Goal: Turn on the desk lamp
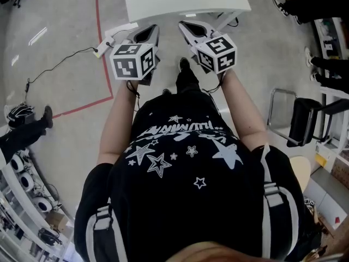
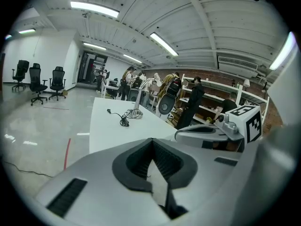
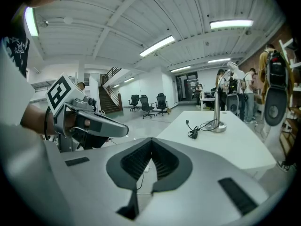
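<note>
Your own torso, a black shirt with white stars [image 1: 180, 157], fills the near part of the head view, with both forearms stretched out ahead.

The left gripper [image 1: 152, 31] and right gripper [image 1: 187, 28] are side by side, tips angled slightly toward each other, at about the near edge of the white table [image 1: 185, 4].

Jaws: the left gripper [image 2: 151, 142] has its pads pressed together with nothing between them. The right gripper [image 3: 150, 141] is the same, closed and empty.

The desk lamp [image 2: 136, 109] stands on the far part of the table, well apart from both grippers. Its stem is upright on a round base, with its cord [image 2: 123, 119] coiled just beside the base on the tabletop.

- **From the left jaws:** the lamp is ahead and slightly to the left.
- **From the right jaws:** the desk lamp [image 3: 217, 117] is ahead and off to the right, with the cord [image 3: 195, 128] on its near left.

The lamp looks a bit larger in the right gripper view, so your right hand is probably the nearer one, but not by much. The switch is too small to find, so you need to close in along the table before choosing a hand.

No container is involved in the task. The shelving [image 2: 221, 102] behind the table holds things too small to name.
</note>
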Tool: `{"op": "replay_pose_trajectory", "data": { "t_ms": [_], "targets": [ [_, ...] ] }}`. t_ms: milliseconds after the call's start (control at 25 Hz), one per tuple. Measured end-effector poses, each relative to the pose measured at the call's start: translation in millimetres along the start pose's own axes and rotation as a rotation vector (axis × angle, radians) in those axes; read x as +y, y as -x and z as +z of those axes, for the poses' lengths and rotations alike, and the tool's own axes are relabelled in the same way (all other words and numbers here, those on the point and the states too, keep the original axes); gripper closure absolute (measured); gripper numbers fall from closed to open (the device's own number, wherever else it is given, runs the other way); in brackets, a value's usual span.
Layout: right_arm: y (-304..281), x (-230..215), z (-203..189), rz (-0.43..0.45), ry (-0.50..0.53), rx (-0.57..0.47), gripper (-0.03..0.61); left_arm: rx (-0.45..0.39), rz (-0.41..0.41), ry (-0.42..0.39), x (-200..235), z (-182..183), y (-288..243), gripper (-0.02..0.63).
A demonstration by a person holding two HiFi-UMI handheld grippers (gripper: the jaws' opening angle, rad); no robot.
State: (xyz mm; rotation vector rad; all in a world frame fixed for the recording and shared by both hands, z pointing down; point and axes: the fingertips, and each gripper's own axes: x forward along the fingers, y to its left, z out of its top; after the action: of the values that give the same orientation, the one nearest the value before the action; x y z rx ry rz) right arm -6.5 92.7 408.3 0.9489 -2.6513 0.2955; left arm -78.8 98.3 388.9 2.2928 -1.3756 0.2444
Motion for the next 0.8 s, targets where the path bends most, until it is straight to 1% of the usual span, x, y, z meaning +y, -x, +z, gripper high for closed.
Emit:
{"op": "replay_pose_trajectory", "data": {
  "t_ms": [360,800],
  "targets": [
    [8.1,1.7,-6.6,-0.024,-0.006,-0.005,0.575,0.002,-0.028,-0.003,-7.1,-5.3,-1.6,0.606],
    [20.0,6.7,-5.5,-0.041,0.004,-0.001,0.575,-0.007,-0.047,-0.010,-18.3,-0.5,5.1,0.606]
  ]
}}
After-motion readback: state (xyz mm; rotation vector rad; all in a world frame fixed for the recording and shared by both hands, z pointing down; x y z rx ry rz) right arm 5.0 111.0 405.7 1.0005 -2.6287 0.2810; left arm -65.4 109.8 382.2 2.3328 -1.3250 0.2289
